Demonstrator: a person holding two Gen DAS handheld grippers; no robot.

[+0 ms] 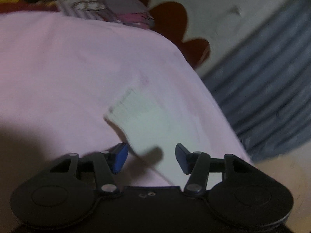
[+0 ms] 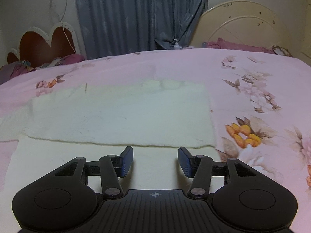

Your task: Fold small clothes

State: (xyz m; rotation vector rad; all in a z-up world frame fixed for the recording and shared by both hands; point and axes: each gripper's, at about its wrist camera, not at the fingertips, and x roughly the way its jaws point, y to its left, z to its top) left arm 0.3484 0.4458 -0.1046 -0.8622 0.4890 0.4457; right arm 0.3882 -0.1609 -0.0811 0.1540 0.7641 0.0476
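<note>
A cream-white small garment [image 2: 120, 114] lies flat on the pink floral bedsheet [image 2: 252, 81], with one layer folded over so its edge runs across just ahead of my right gripper [image 2: 155, 162]. That gripper is open and empty, low over the garment's near part. In the blurred left wrist view the same garment [image 1: 143, 120] shows as a pale patch on the pink sheet [image 1: 58, 68]. My left gripper [image 1: 151, 158] is open and empty, just above the garment's near edge.
A blue-grey curtain [image 2: 140, 15] hangs behind the bed. A dark red heart-shaped headboard [image 2: 44, 46] and piled clothes [image 2: 23, 66] are at far left. A cream headboard [image 2: 243, 25] with a mauve cloth [image 2: 237, 45] is at far right.
</note>
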